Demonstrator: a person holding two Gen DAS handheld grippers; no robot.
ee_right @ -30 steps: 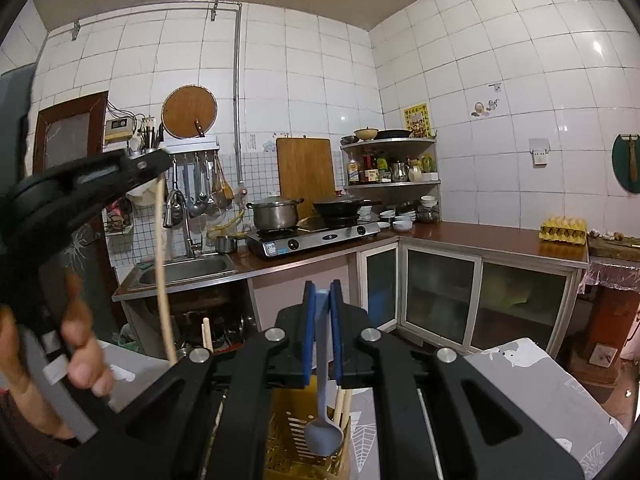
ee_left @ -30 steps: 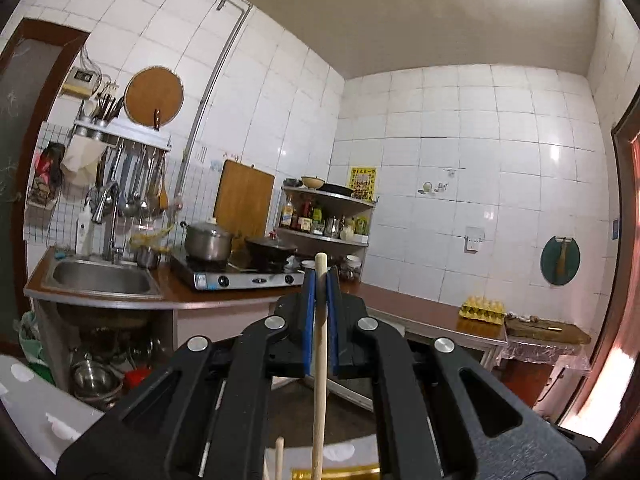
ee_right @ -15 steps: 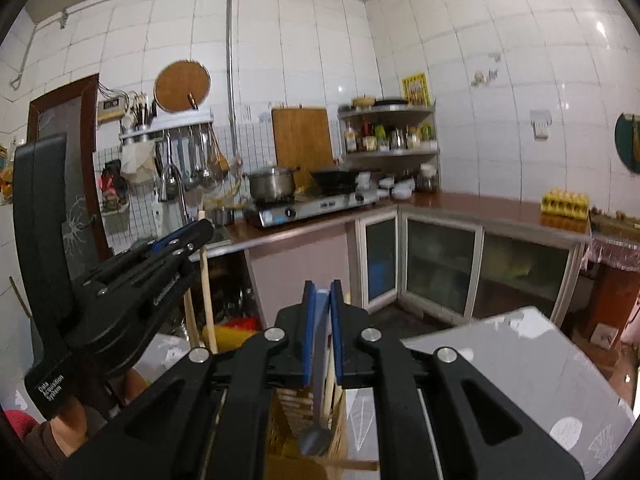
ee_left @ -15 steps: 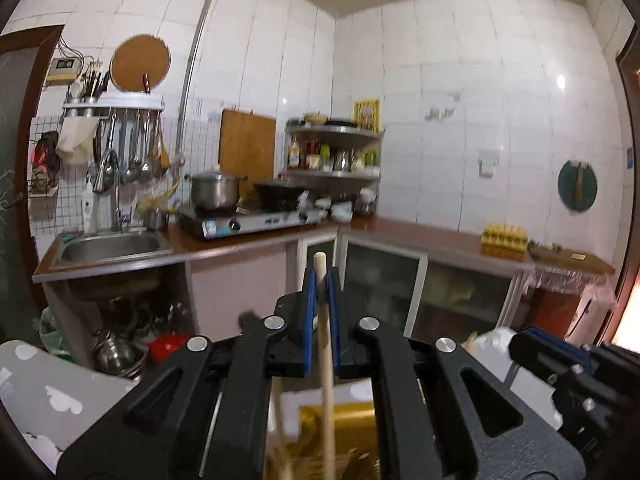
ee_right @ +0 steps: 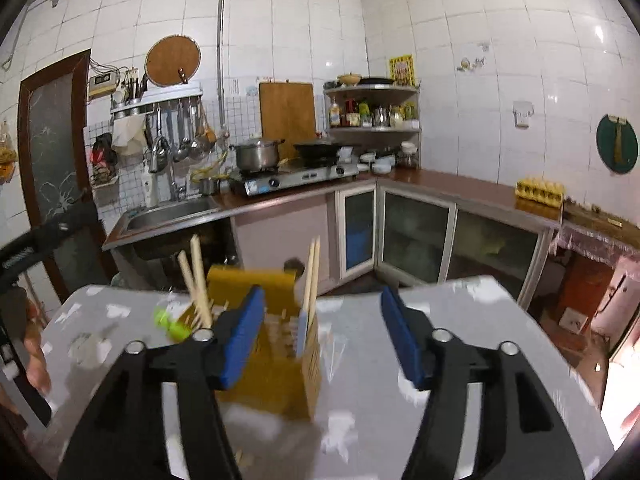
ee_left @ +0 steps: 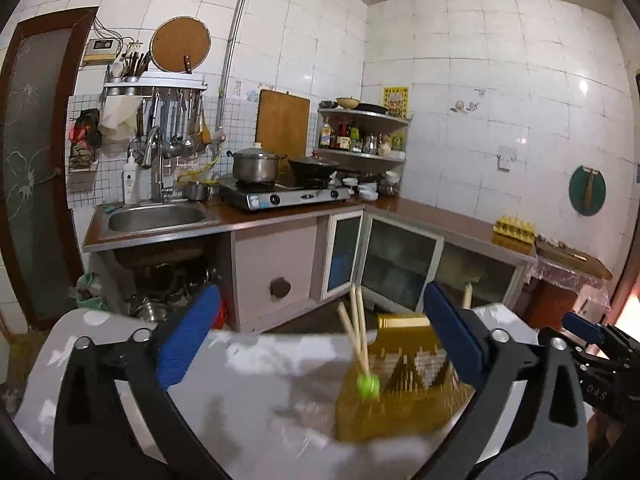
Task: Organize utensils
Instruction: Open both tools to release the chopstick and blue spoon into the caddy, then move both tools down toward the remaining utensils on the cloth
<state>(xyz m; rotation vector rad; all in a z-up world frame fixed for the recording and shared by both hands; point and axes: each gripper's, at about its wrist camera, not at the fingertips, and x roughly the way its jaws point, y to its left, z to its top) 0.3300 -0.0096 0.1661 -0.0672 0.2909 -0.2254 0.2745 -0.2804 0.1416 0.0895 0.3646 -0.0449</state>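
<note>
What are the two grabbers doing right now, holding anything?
Left gripper: open, empty, fingers just spread.
Right gripper: open, empty, fingers just spread.

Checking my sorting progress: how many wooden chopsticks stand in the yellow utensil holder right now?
4: two wooden chopsticks lean together at the left end of the yellow utensil holder, two more stand side by side near its right end. Motion blur may hide others.

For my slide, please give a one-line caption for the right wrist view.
Right hand-held gripper open, its jaws just opened, above a yellow holder with chopsticks on the table.
</note>
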